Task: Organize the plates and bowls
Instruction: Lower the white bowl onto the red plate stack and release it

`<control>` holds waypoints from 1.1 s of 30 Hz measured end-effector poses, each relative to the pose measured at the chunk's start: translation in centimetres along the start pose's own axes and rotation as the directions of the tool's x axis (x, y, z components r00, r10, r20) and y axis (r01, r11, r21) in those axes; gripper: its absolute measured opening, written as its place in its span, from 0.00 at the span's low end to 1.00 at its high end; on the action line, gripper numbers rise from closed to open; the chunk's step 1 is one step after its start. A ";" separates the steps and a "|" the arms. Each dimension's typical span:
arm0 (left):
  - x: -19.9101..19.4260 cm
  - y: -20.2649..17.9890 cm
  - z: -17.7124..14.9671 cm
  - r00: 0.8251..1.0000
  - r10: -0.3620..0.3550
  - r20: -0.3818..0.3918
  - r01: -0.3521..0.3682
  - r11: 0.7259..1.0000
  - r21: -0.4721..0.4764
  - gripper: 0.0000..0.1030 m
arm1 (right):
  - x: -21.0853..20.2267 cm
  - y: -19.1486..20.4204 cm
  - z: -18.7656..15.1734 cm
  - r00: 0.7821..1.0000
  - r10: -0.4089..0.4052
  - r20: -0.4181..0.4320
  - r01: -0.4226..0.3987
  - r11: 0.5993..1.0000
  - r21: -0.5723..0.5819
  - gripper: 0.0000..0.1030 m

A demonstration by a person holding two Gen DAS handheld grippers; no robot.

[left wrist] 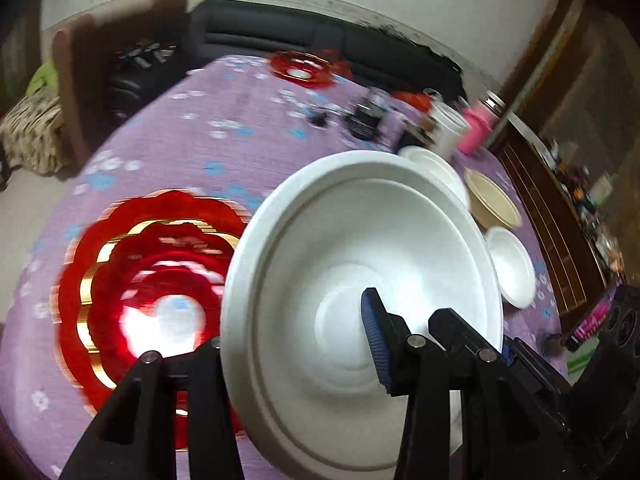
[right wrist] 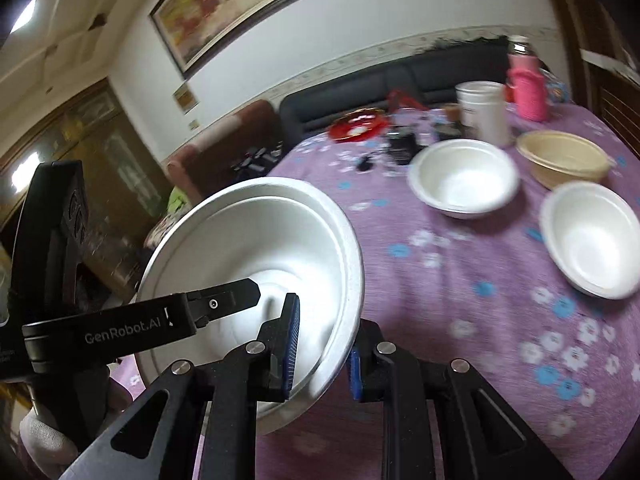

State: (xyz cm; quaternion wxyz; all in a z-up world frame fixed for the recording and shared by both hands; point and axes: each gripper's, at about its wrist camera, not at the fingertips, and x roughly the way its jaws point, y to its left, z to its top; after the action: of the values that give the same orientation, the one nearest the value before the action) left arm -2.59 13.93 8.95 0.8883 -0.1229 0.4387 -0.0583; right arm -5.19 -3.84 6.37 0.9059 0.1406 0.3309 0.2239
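A large white foam bowl (left wrist: 360, 248) is held tilted on edge above the purple tablecloth; it also shows in the right wrist view (right wrist: 256, 240). My right gripper (right wrist: 324, 348) is shut on the bowl's right rim. My left gripper (left wrist: 296, 340) straddles the bowl's left rim, and it appears in the right wrist view (right wrist: 248, 290) with one finger inside the bowl. Whether it presses the rim is unclear. A red and gold flower-shaped plate (left wrist: 140, 280) lies on the cloth left of the bowl. Two white bowls (right wrist: 464, 180) (right wrist: 592, 236) and a beige bowl (right wrist: 564, 156) sit to the right.
A second red plate (left wrist: 300, 66) lies at the table's far edge. A white cup (right wrist: 482, 112), a pink bottle (right wrist: 526, 84) and small dark items (right wrist: 400, 144) stand at the back. A dark sofa (right wrist: 400, 76) is behind the table.
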 end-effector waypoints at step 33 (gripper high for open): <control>0.5 13.5 -0.8 1.000 -0.029 -0.003 0.027 0.962 -0.273 0.76 | 9.7 8.7 -1.5 0.993 -0.101 -0.064 0.085 0.974 -0.208 0.65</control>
State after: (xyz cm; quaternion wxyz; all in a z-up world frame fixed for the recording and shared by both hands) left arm -2.93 26.68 4.47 0.8604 -0.2502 0.4439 -0.0100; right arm -2.28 8.69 3.59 0.9120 0.0223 0.3458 0.2193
